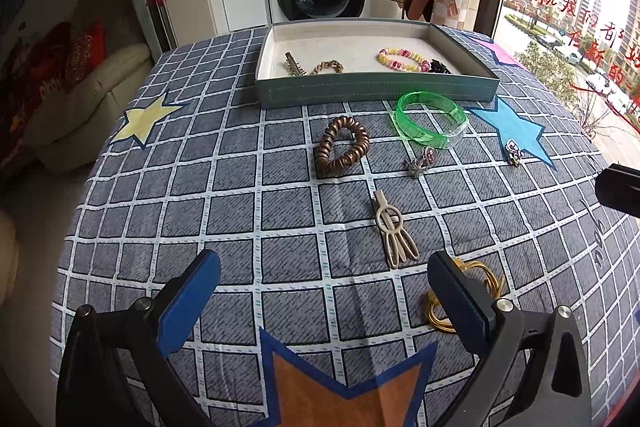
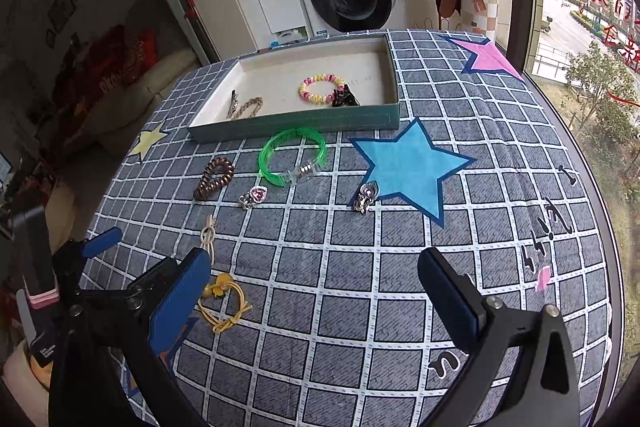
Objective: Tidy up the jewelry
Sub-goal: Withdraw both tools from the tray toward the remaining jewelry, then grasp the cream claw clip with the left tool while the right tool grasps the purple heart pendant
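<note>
- Looking along my left gripper (image 1: 324, 291), I see its jaws wide apart with nothing between them, hanging over the checked tablecloth (image 1: 240, 195).
- At the far edge of the cloth the tray (image 1: 376, 89) already holds four pieces: a dark metal clip (image 1: 294, 63), a braided chain bracelet (image 1: 329, 67), a pink-and-yellow bead bracelet (image 1: 403, 59) and a black claw clip (image 1: 439, 67).
- Outside the tray there lie a green bangle (image 1: 432, 121) just beside its near wall, a brown spiral hair tie (image 1: 342, 147), two jewelled brooches (image 1: 421, 163) (image 1: 513, 151), a beige hair clip (image 1: 394, 235) and a yellow hair tie (image 1: 472, 291) half hidden behind my right-hand finger.
- Through my right gripper (image 2: 316, 283) the count is the same: four pieces in the tray (image 2: 296, 125), six on the cloth.
- Its jaws stand fully wide and empty, with the yellow hair tie (image 2: 224, 301) just beside the left blue pad (image 2: 180, 299).
- My left gripper (image 2: 100, 241) shows at that view's left edge, over the cloth's near left part.
- I judge the job a bit under halfway, with the yellow hair tie and beige hair clip (image 2: 208, 239) nearest to me.
</note>
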A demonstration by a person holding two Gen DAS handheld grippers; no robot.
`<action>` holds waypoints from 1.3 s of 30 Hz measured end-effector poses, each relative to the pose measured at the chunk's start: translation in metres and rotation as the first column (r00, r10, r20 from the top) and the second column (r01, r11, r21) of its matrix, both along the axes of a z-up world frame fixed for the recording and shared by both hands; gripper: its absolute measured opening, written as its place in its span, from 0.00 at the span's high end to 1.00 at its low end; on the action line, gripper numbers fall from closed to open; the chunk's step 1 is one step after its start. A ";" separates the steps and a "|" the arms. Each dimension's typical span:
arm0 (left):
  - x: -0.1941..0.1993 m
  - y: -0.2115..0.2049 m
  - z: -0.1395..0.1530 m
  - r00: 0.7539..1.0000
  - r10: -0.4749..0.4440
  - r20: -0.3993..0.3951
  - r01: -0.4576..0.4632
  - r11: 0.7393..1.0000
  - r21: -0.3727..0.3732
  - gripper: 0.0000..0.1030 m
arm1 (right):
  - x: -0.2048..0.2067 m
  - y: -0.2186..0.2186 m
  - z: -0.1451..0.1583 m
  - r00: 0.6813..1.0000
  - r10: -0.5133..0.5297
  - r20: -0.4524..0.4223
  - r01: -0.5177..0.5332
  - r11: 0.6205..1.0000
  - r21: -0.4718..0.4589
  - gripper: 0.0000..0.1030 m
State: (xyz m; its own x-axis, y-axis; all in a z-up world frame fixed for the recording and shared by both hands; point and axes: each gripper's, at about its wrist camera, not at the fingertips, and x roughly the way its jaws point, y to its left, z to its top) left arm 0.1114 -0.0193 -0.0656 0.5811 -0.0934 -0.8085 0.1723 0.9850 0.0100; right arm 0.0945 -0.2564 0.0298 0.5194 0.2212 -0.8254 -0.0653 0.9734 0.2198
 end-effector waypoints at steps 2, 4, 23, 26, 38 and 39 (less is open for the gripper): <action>0.004 -0.001 -0.005 1.000 0.016 -0.016 -0.016 1.000 -0.010 0.00 | 0.002 -0.004 -0.008 1.000 -0.015 -0.025 0.015 1.000 -0.018 0.00; 0.007 -0.003 -0.009 0.999 0.027 -0.024 -0.027 1.000 -0.009 0.00 | 0.005 -0.010 -0.016 0.998 -0.036 -0.045 0.035 0.999 -0.036 0.00; 0.029 -0.022 -0.018 0.998 0.059 -0.020 -0.059 0.998 0.013 0.00 | 0.046 -0.015 -0.061 0.987 -0.095 -0.130 0.085 0.993 -0.082 0.02; 0.030 -0.028 -0.020 0.999 0.044 -0.023 -0.043 0.998 0.036 0.03 | 0.053 -0.015 -0.065 0.984 -0.105 -0.140 0.093 0.991 -0.093 0.09; 0.033 -0.040 -0.022 0.999 -0.017 -0.042 0.018 1.000 0.022 0.26 | 0.079 0.000 -0.067 0.989 -0.094 -0.110 0.072 0.980 -0.187 0.32; 0.033 -0.041 -0.022 0.999 -0.024 -0.042 0.024 1.000 0.017 0.31 | 0.080 0.002 -0.066 0.990 -0.095 -0.107 0.073 0.977 -0.200 0.37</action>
State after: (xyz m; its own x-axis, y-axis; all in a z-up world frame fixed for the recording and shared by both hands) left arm 0.1444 -0.0605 -0.0872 0.5444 -0.0923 -0.8337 0.1965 0.9803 0.0198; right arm 0.1749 -0.2548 -0.0367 0.4279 0.0097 -0.9038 0.0333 0.9991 0.0265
